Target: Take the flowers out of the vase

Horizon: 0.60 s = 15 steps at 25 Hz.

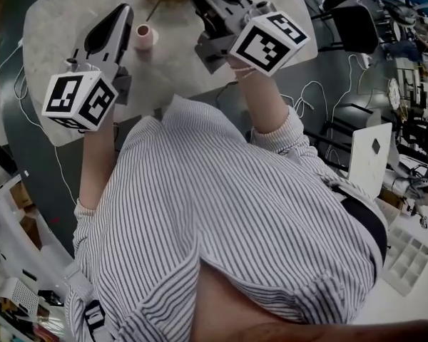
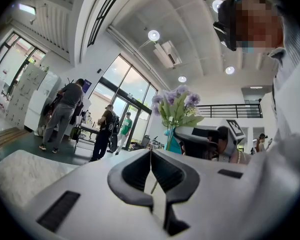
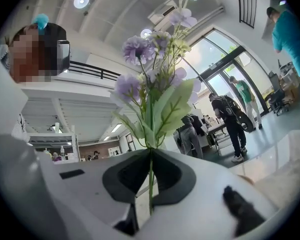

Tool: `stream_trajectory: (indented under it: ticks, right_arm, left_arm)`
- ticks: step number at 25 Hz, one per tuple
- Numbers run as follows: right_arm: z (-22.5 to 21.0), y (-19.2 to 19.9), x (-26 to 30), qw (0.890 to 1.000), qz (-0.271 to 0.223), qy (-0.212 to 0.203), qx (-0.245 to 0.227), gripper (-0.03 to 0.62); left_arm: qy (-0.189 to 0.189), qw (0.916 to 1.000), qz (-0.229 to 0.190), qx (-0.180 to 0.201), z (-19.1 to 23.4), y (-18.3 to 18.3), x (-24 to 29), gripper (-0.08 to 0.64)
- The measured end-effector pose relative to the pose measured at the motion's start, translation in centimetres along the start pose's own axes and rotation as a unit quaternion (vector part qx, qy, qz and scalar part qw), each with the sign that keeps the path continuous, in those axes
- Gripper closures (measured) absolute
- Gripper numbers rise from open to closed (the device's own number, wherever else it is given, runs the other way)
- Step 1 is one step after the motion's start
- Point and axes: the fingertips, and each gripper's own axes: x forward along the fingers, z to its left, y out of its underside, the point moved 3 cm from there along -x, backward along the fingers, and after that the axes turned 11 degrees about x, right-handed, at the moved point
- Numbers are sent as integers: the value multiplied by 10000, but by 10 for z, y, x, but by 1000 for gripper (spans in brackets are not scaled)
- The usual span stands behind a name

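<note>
1. Right hand-held gripper [image 3: 150,153] is clamped on the green stem of the purple leafy flowers [image 3: 152,79], centre frame.
2. Left hand-held gripper [image 2: 151,153] is closed and empty.
3. Small round pink vase [image 1: 143,36] stands on the pale desk [image 1: 64,20], upper left of the head view.

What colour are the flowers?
The flowers are pale purple. The right gripper view shows them best.

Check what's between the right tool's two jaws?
The flowers: their green stems are pinched in the shut right tool, with the blooms standing above it. The right gripper view shows this.
</note>
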Motion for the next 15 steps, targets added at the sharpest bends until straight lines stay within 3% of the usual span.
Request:
stream_trajectory:
  ticks: [5,15]
  right_arm:
    - [-3,-1,-1,9989,337,57,-318,568]
    - [-19,4,-16,9963,633,316,-482,568]
  left_arm:
    - [67,10000,51,-38,1,6,-2,545]
    - [77,9997,199,-144,-1,19,6,545]
